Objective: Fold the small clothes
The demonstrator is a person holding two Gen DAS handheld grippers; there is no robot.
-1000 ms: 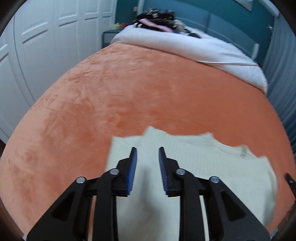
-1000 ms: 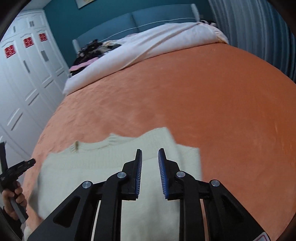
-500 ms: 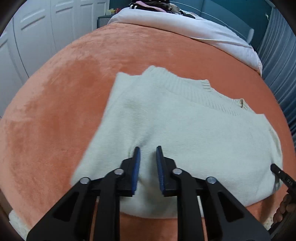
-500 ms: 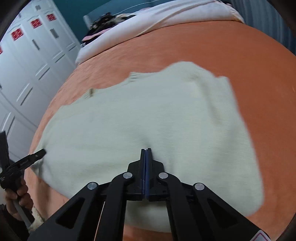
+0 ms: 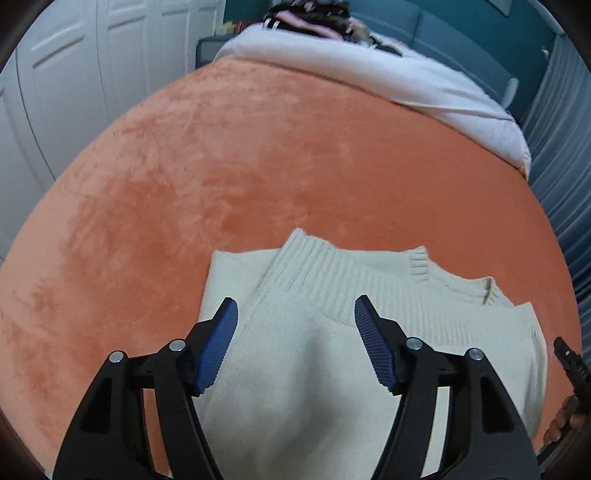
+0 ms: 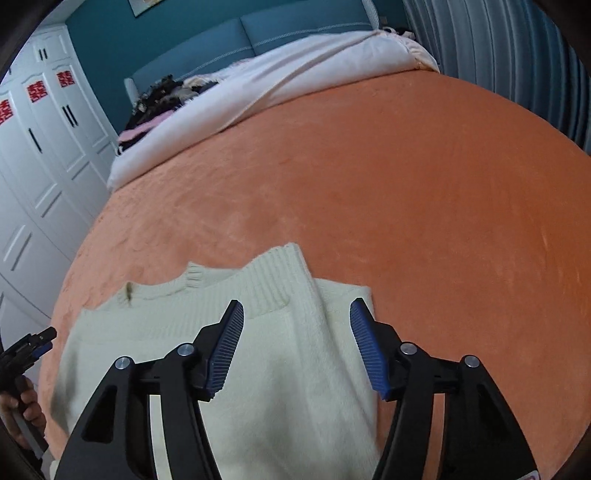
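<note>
A cream knit sweater (image 5: 332, 362) lies folded on the orange bed cover, its ribbed hem laid across the neckline; it also shows in the right wrist view (image 6: 280, 369). My left gripper (image 5: 295, 314) is open and empty, just above the sweater's left part. My right gripper (image 6: 295, 314) is open and empty, above the sweater's right part near the folded-over sleeve edge. The right gripper's tip shows at the right edge of the left wrist view (image 5: 570, 363). The left gripper's tip shows at the left edge of the right wrist view (image 6: 29, 347).
The orange bed cover (image 5: 258, 155) stretches far ahead. A white duvet (image 5: 388, 74) and a heap of dark clothes (image 5: 310, 18) lie at the headboard end. White wardrobe doors (image 6: 44, 155) stand at the left, a grey curtain (image 6: 517, 55) at the right.
Both grippers opened wide; the right one was shut on the sweater half a second ago. The views pulled back and the sweater's ribbed hem now lies over the neckline.
</note>
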